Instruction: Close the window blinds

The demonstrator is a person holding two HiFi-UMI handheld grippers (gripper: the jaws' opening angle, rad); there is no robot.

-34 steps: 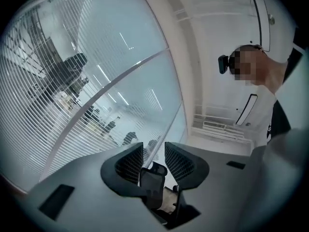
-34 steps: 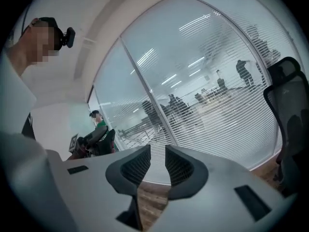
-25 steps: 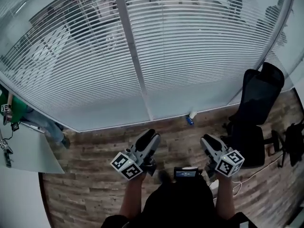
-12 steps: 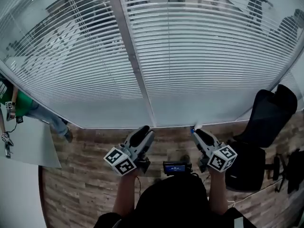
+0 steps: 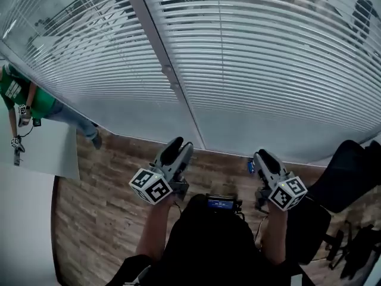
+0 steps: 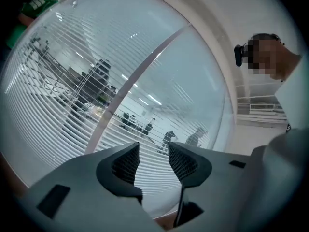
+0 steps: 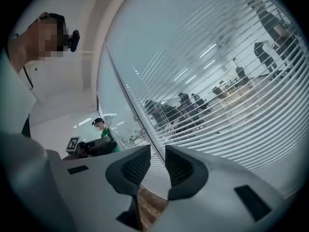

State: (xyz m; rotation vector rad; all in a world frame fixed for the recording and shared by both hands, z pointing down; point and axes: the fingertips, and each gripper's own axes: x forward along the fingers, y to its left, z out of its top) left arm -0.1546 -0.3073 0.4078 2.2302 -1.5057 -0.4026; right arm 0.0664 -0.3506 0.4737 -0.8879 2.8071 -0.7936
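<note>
White slatted blinds [image 5: 262, 58] hang behind curved glass, their slats tilted apart so that people and desks show through. A pale mullion [image 5: 161, 70] divides the glass. My left gripper [image 5: 177, 145] is held low in front of my body and points at the base of the window; its jaws [image 6: 153, 158] are opening with nothing between them. Level with it to the right, my right gripper [image 5: 262, 158] stands open by a narrow gap [image 7: 158, 164], also empty. Neither gripper touches the blinds. No cord or wand of the blinds shows clearly.
A black office chair [image 5: 354, 171] stands at the right on the wooden floor [image 5: 101, 195]. A small blue and white object [image 5: 250, 167] lies at the foot of the window. A person in green [image 5: 24, 97] stands by a white table [image 5: 41, 151] at the left.
I have stepped nearer the window and turned left: the chair has slid to the right edge and the mullion stands more centred. Both grippers stay low before my body.
</note>
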